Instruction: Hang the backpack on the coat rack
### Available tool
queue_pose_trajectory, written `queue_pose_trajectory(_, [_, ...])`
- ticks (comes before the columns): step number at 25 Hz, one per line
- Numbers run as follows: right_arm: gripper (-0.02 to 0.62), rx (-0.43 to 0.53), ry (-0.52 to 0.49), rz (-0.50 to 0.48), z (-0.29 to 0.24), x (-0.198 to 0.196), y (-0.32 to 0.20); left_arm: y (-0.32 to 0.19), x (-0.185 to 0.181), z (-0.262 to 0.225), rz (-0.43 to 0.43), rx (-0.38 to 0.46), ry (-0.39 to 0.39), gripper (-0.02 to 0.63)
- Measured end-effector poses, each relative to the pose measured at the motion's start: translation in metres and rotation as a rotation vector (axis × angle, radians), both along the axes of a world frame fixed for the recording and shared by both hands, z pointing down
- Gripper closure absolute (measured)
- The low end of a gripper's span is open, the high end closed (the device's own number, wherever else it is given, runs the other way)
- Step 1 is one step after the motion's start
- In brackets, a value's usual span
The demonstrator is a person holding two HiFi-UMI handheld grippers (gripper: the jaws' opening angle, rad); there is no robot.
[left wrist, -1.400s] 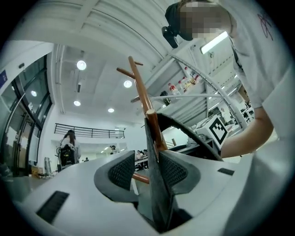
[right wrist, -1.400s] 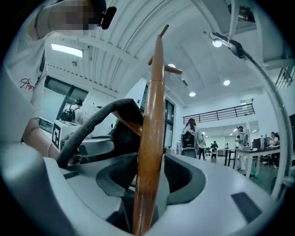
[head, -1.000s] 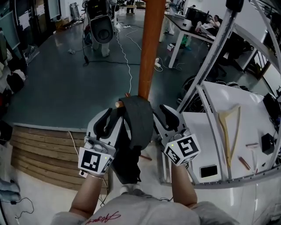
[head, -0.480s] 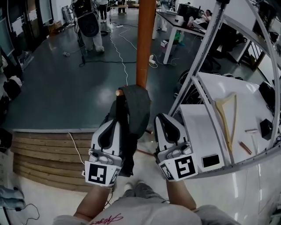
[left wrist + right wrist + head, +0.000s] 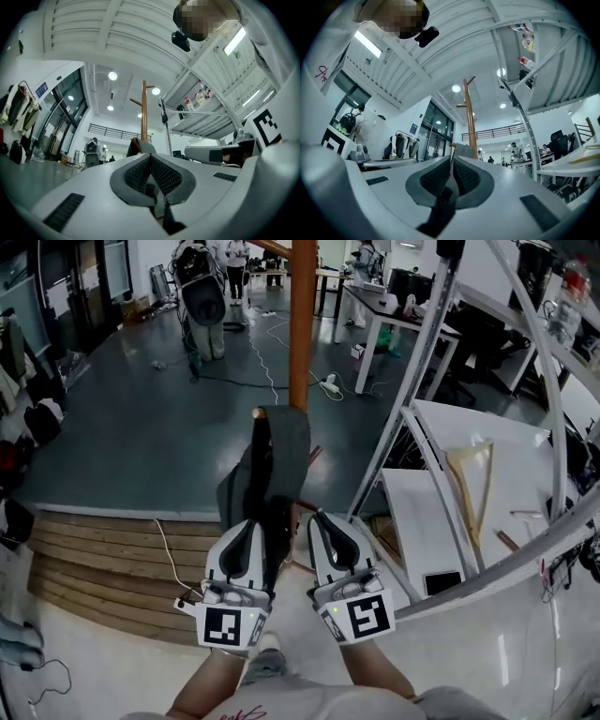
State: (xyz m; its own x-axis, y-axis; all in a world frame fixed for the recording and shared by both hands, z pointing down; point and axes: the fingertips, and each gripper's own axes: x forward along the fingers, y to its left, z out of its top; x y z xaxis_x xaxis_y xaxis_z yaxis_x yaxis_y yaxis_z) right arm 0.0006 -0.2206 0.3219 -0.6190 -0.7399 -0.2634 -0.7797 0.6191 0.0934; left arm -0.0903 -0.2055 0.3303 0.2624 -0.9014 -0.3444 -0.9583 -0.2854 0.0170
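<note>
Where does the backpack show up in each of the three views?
Head view: backpack at centre, hanging in front of the coat rack's wooden pole.
Left gripper view: small, just below centre, at the pole's foot.
Right gripper view: small grey shape near centre, beside the pole's foot.
Shared landmark: the wooden pole, upright behind the backpack in all three.

Your backpack: dark grey. Coat rack: orange-brown. Your left gripper, right gripper: white, black-and-white square markers. Floor: blue-grey.
</note>
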Motion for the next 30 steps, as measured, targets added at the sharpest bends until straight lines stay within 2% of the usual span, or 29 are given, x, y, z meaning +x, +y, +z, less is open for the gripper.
queue_pose_trajectory(3, [0.561,0.001,-0.013,-0.022,0.004,0.016,0.031,0.034,0.017,0.01,-0.03,-0.019,0.027,0.589])
queue_pose_trajectory(11, [0.561,0.02,-0.017,-0.047,-0.009,0.038,0.1,0.104,0.043,-0.004,-0.045,-0.004,0.012,0.589])
queue_pose_trajectory(20, [0.561,0.031,-0.014,-0.021,-0.013,0.035,0.137,0.136,0.047,-0.008,-0.002,-0.005,0.016,0.589])
queue_pose_trajectory(30, [0.561,0.04,0.006,-0.014,-0.015,0.028,0.15,0.148,0.046,-0.015,0.021,0.018,0.012,0.589])
